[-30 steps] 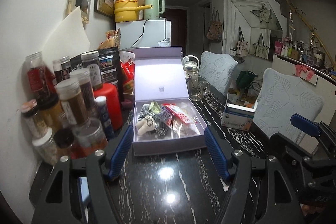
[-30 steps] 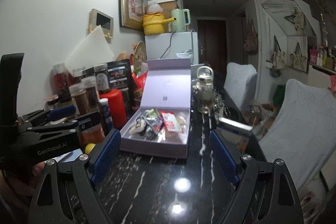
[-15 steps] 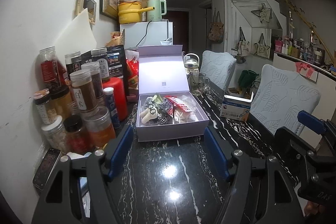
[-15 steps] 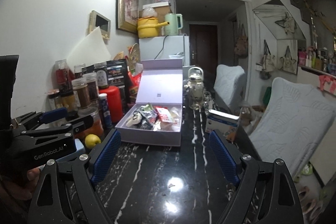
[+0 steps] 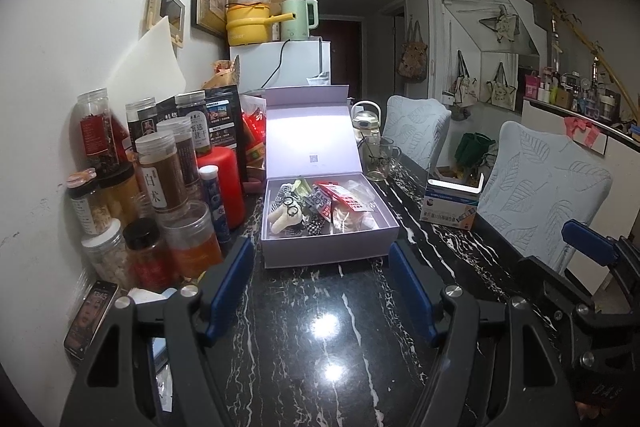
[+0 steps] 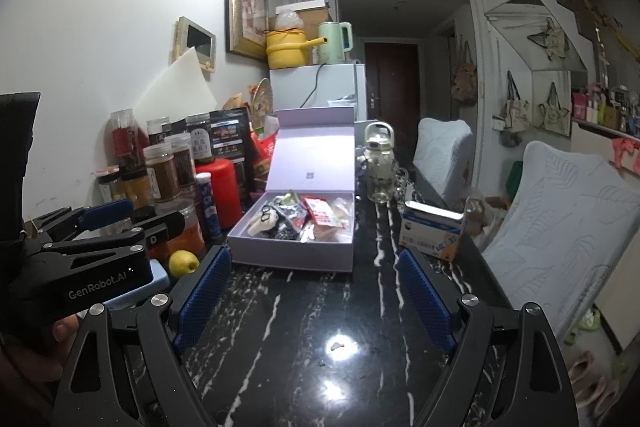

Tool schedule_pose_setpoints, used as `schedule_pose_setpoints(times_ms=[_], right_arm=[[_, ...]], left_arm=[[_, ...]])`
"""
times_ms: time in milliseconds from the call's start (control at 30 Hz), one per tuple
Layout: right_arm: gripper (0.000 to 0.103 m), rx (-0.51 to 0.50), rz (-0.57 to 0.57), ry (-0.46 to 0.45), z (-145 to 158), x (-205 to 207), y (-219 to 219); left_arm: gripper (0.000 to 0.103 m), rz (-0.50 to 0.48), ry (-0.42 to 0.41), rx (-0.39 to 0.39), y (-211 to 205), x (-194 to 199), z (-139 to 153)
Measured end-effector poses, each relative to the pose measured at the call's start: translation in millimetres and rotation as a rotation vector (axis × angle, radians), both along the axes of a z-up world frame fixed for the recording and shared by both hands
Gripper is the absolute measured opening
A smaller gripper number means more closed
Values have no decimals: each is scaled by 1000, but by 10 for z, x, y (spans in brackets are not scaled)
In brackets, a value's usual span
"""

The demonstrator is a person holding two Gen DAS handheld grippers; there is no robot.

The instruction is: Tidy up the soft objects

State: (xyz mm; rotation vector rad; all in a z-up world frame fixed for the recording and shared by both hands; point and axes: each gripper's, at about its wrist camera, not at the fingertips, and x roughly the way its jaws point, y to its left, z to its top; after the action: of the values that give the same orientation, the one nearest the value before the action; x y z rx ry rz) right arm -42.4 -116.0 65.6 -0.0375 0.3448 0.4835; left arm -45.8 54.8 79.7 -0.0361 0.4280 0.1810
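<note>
An open lavender box [image 5: 332, 251] stands on the black marble table [image 5: 320, 327], lid propped up behind it. It holds soft items: a cream plush [image 5: 282, 219], checkered cloth, red snack packets [image 5: 340, 201] and a clear bag. The box also shows in the right wrist view [image 6: 292, 257]. My left gripper [image 5: 320, 279] is open and empty, a short way in front of the box. My right gripper [image 6: 314, 287] is open and empty, also in front of the box. The left gripper shows at the left of the right wrist view [image 6: 104, 239].
Several jars [image 5: 160, 187], a red canister [image 5: 224, 183] and a phone [image 5: 90, 319] crowd the left wall side. A glass teapot [image 5: 374, 155] stands behind the box. A blue-white carton [image 5: 450, 205] lies at the right edge by two covered chairs [image 5: 540, 187]. A lemon [image 6: 184, 263] lies by the jars.
Both grippers have pulled back from the box and risen slightly; the box looks smaller and farther off. Both stay open and empty.
</note>
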Motion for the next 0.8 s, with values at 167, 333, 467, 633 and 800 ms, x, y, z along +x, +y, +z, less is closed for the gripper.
schedule_pose_setpoints(times_ms=[167,333,467,633,800], right_arm=[[87,6,-13,4,8,8,-38],[87,3,-27,7,-9,5,-59],[87,3,-35,10,-14,12,-78],[87,6,-42,14,-21,17,-91],[87,5,-46,21,-46,31,-100]], left_arm=[[69,-17,6,-3,-49,23,-4],[69,-21,10,-2,-71,46,-8],[69,-23,20,-3,-90,67,-20],[69,-24,23,-4,-102,70,-28],[69,-20,25,2,-104,71,-42]])
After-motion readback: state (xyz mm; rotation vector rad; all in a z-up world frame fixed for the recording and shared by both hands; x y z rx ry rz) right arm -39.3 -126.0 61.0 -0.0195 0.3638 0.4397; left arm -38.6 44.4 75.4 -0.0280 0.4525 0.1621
